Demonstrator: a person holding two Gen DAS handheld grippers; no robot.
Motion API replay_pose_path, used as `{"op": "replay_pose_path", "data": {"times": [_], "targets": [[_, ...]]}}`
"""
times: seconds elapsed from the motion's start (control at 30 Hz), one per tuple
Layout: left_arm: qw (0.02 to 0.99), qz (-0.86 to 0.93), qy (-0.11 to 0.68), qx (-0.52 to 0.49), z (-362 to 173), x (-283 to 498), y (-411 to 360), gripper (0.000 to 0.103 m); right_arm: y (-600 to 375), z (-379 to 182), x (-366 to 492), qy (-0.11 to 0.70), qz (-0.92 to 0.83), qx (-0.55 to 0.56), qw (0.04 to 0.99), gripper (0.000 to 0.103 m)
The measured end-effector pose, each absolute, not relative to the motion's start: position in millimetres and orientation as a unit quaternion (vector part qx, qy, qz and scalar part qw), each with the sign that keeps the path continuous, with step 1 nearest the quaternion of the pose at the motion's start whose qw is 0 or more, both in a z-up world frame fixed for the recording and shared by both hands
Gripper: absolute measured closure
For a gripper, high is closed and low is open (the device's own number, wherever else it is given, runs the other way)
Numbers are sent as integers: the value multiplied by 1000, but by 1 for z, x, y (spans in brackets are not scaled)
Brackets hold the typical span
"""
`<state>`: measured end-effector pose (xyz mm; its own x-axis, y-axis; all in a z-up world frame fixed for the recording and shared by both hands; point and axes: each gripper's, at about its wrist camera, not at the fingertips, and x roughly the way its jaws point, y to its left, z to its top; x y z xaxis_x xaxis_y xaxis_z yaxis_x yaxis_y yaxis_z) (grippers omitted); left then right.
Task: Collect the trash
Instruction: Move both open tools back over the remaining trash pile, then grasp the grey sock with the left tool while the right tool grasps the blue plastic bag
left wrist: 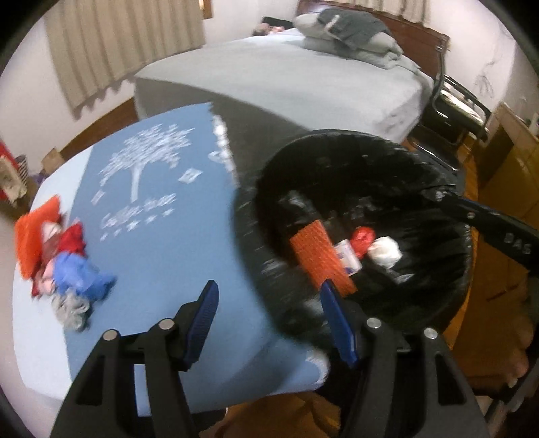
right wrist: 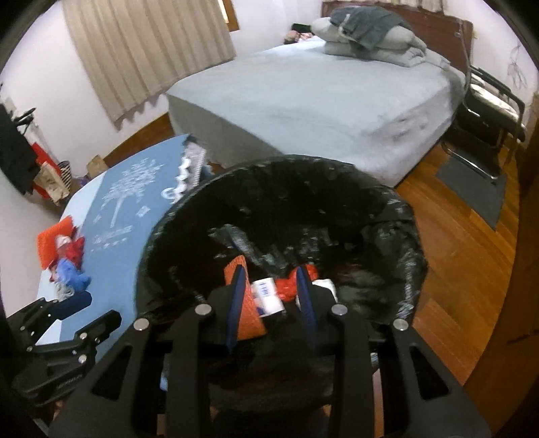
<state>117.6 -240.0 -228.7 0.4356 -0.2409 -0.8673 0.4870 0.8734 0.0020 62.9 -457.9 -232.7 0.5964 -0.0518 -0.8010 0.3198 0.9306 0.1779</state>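
Both jaws spread, nothing pinched: left gripper (left wrist: 269, 316) over the table (left wrist: 161, 236) edge, right gripper (right wrist: 271, 286) above the lined bin (right wrist: 414, 242); risk of snagging the liner.

A home bedroom: a made bed (right wrist: 320, 101) with folded bedding (right wrist: 370, 37) against a wooden headboard (right wrist: 438, 30), pleated curtains (right wrist: 151, 50) and polished wood flooring (right wrist: 454, 252).

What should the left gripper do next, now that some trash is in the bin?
Probably swing the left gripper, which is open and empty, toward the trash pile left on the blue tablecloth and lower over it. The black-lined bin already holds an orange piece and other scraps, and the right gripper hangs open over it.
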Motion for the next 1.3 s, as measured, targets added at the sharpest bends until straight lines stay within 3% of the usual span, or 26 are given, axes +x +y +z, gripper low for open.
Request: {"op": "replay_pose_path", "data": {"times": [0.7,1.17,1.3], "targets": [[881,-61,466,48,-223,161,-10,41,-260,-229,111,436,8,98,895,71],[875,-81,476,37,-253,182,3,41,-208,-249,146,446,30,74,892,71],[869,-95,485,31,-265,191,0,46,-203,-254,153,451,31,71,889,71]]}}
